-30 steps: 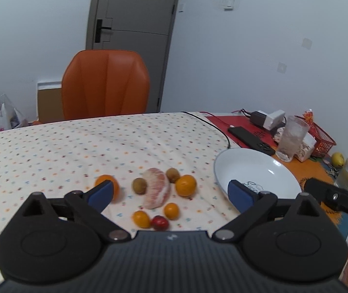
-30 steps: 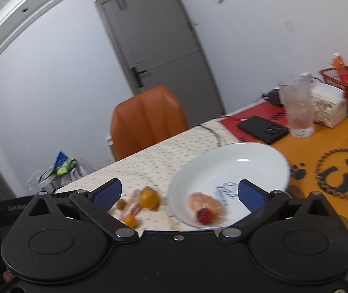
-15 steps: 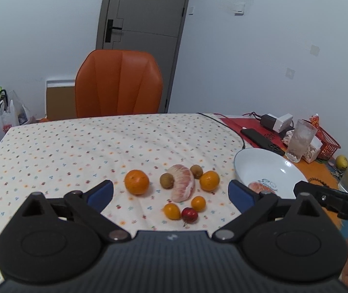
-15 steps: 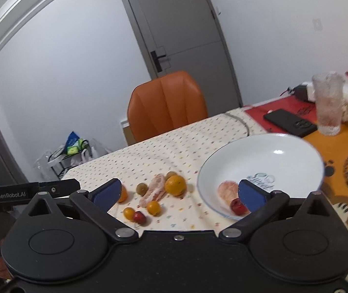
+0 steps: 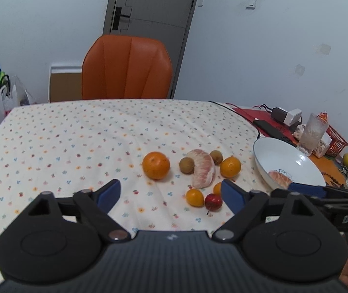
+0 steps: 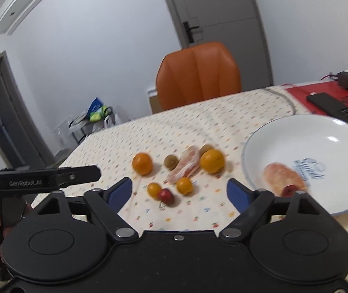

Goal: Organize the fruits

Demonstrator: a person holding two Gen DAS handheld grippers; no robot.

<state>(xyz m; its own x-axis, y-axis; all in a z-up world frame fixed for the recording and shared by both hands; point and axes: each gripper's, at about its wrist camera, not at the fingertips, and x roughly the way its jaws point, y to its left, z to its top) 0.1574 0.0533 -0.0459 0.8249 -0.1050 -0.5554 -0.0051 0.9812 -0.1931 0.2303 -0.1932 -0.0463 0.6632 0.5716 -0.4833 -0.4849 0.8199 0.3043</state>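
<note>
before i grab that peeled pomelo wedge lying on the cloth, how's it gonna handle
The peeled pomelo wedge is bare, membrane-covered flesh, so it is probably soft and would bruise or split under a hard squeeze. Its curved, flat-lying shape makes rolling unlikely. A brown fruit sits close beside it, so a jaw may nudge that away.

Orange chair (image 5: 126, 67) behind the dotted tablecloth (image 5: 76, 136), grey door (image 5: 154, 22), black phone (image 6: 333, 107), clear glass (image 5: 311, 131)

Both grippers have pulled back from the white plate (image 6: 254, 144); the left gripper (image 5: 171, 194) and the right gripper (image 6: 179, 191) have just been closing a little, empty, now facing the fruits left of the plate.
</note>
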